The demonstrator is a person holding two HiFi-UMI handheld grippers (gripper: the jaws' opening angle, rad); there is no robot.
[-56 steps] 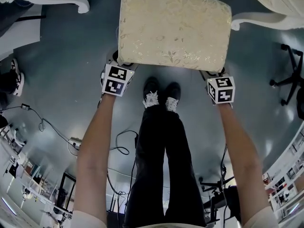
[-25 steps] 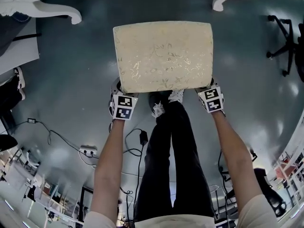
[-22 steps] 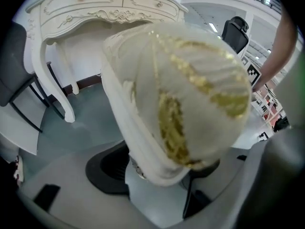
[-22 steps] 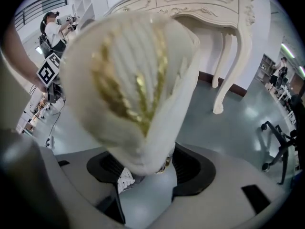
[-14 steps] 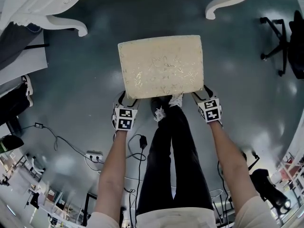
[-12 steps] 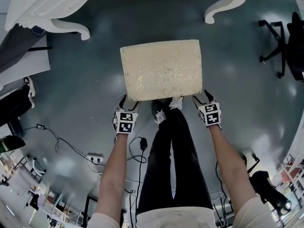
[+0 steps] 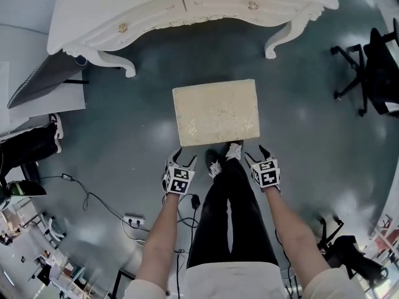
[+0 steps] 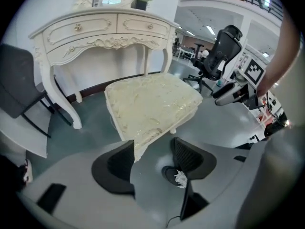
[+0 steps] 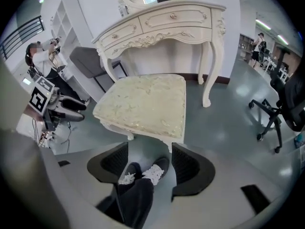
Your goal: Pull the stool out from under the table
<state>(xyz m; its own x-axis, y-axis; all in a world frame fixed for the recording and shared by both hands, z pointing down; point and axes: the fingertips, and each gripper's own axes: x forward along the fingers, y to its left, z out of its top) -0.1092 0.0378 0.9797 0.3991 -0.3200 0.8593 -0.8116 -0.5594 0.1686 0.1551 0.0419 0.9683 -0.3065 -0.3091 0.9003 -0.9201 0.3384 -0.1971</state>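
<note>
Stool (image 7: 215, 112): centre of the head view, upright on the grey floor (image 7: 124, 136), cream patterned seat facing up. It stands wholly clear of the white table (image 7: 187, 8), which spans the top of the frame. Bare floor shows between the two.

Left gripper (image 7: 185, 157): just below the left end of the stool's near edge, close but not touching. Jaws apart and closing, nothing between the pads. Only floor and the person's shoes (image 7: 223, 156) show through the gap, with the stool's corner beyond the tips.

Right gripper (image 7: 255, 152): just below the right end of the same edge, also off the stool. Jaws spread wide, gripping nothing; the shoes and a trouser leg show through the gap.

Black office chair (image 7: 368, 61): right edge of the frame, well apart from the stool.
</note>
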